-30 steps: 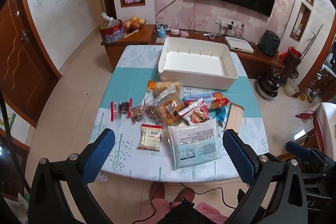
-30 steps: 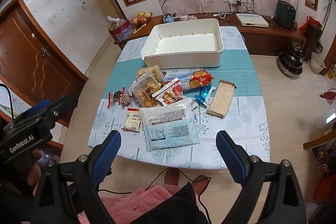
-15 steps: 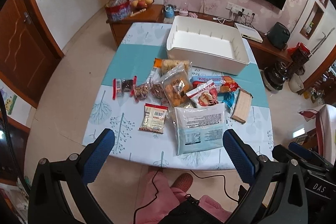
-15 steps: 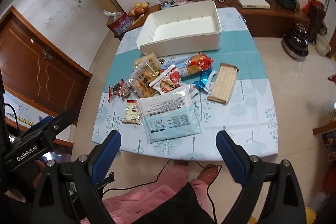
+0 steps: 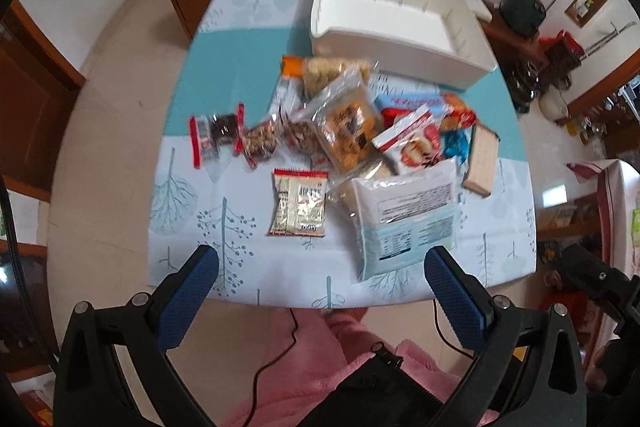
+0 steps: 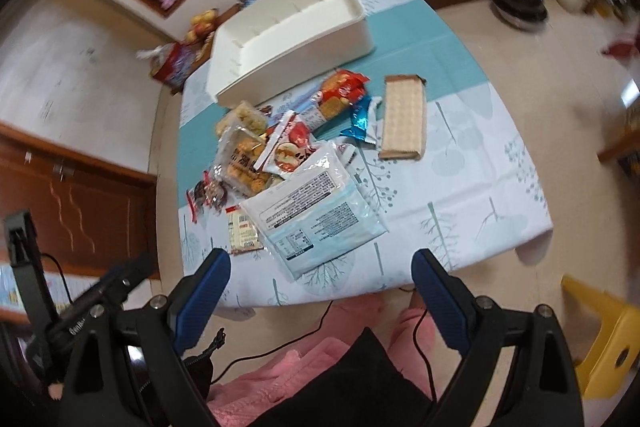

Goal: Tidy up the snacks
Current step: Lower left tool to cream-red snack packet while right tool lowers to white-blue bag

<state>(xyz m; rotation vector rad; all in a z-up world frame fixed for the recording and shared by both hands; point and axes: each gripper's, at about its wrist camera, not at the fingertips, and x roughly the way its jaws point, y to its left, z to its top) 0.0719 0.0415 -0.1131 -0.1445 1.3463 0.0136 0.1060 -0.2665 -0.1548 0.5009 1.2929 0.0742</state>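
Table: a table under a white cloth printed with pale trees and a teal band (image 5: 240, 67) fills the middle of both wrist views.
Bin: an empty white rectangular plastic bin (image 5: 400, 39) stands at the upper centre of the left view, on the far part of the cloth; in the right view it (image 6: 292, 67) sits upper centre, tilted.
Snack pile: assorted packets lie heaped mid-frame, just below the bin.
Largest packet: a flat white and pale blue pouch with printed text (image 5: 408, 219) lies lowest in the pile, at centre right; in the right view (image 6: 316, 219) it is central.
Small packet: a beige sachet with a red top edge (image 5: 299, 203) lies just left of the pouch.
Wafer: a long tan wafer bar in clear wrap (image 6: 402, 117) lies at the pile's right side.
Left claw: the left gripper (image 5: 320, 259), blue-padded, is spread wide above the table's near edge, nothing between its pads.
Right claw: the right gripper (image 6: 320, 263) is likewise spread wide and empty, low in frame.
Person: pink fleece clothing (image 6: 280, 379) shows at the bottom.
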